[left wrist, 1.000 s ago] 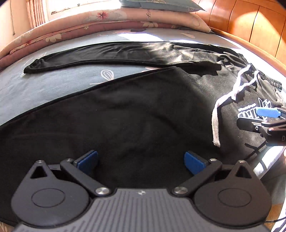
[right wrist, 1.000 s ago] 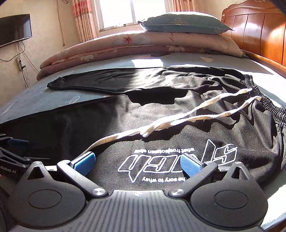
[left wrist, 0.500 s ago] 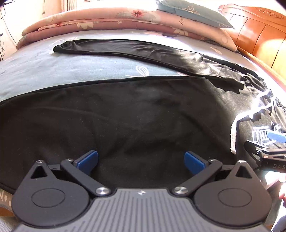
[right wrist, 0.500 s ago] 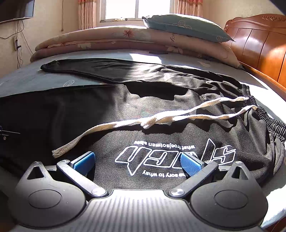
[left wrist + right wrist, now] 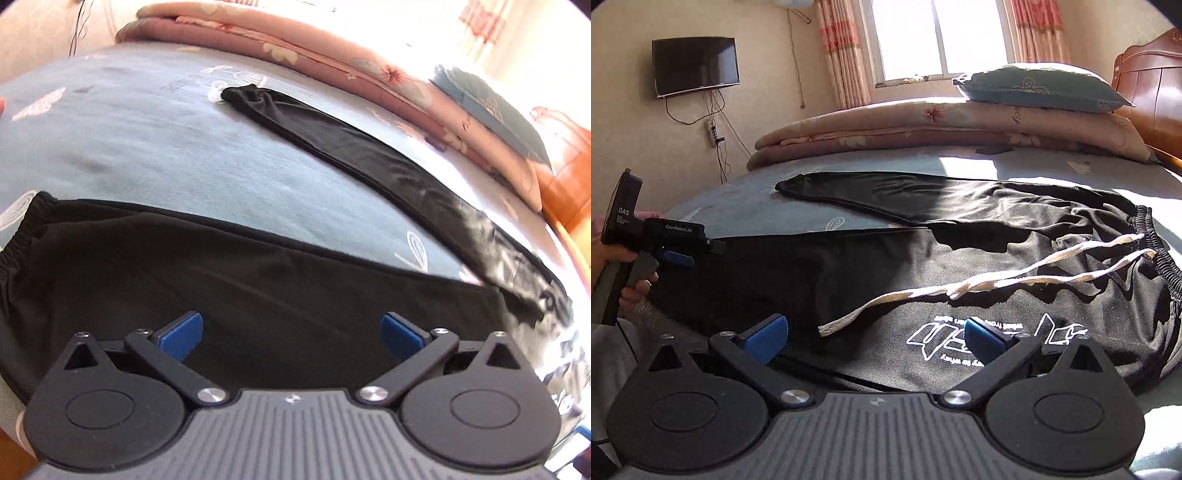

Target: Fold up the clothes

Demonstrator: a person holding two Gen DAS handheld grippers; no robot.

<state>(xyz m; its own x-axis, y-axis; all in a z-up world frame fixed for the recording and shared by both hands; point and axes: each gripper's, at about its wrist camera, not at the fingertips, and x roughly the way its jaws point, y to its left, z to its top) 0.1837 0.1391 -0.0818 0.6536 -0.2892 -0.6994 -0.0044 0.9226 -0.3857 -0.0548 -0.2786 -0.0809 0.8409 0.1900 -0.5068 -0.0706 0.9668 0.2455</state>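
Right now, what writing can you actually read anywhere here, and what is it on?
"DAS": upright back plate of the left gripper, with smaller illegible lines under it.
"GenRobot.AI": side of that gripper's body.
White logo and small lines on the black trousers: seen upside down, unreadable.
TV: no readable text.

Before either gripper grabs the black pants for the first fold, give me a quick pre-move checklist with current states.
1. Left gripper open, nothing held: ok.
2. Right gripper open, nothing held: ok.
3. Black pants spread out on the bed, legs apart: ok.
4. Near leg lying smooth: ok. Far leg near the waistband wrinkled: not ok.
5. White drawstring trailing loose across the front: not ok, tuck before folding.
6. Near leg's cuff in left gripper's reach: cannot tell.
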